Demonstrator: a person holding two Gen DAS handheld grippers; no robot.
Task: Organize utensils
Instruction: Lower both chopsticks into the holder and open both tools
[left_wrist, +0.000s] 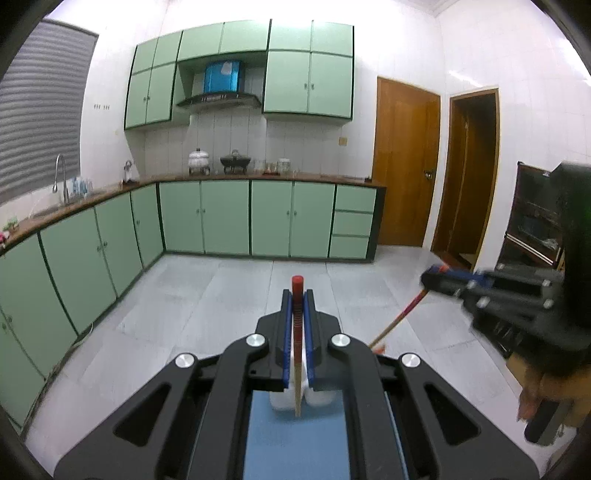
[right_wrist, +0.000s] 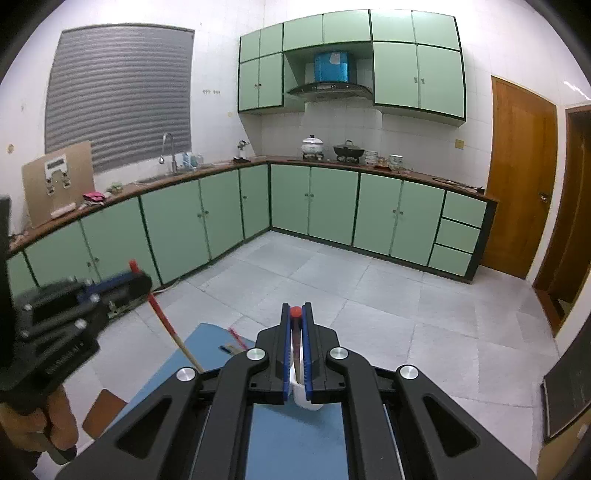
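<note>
- Chopstick (left_wrist: 297, 332), red-topped, is clamped upright between the closed left gripper (left_wrist: 297, 295) above a white holder (left_wrist: 280, 400)
- Right gripper (right_wrist: 295, 314) pinches its own chopstick (right_wrist: 294, 312) tight
- Blue mat (right_wrist: 207, 339) beyond: a thin stick could swivel and miss the holder

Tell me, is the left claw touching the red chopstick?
Touching. The left wrist view shows the left claw shut on the red-topped chopstick, its blue pads pressing both sides with no gap.
</note>
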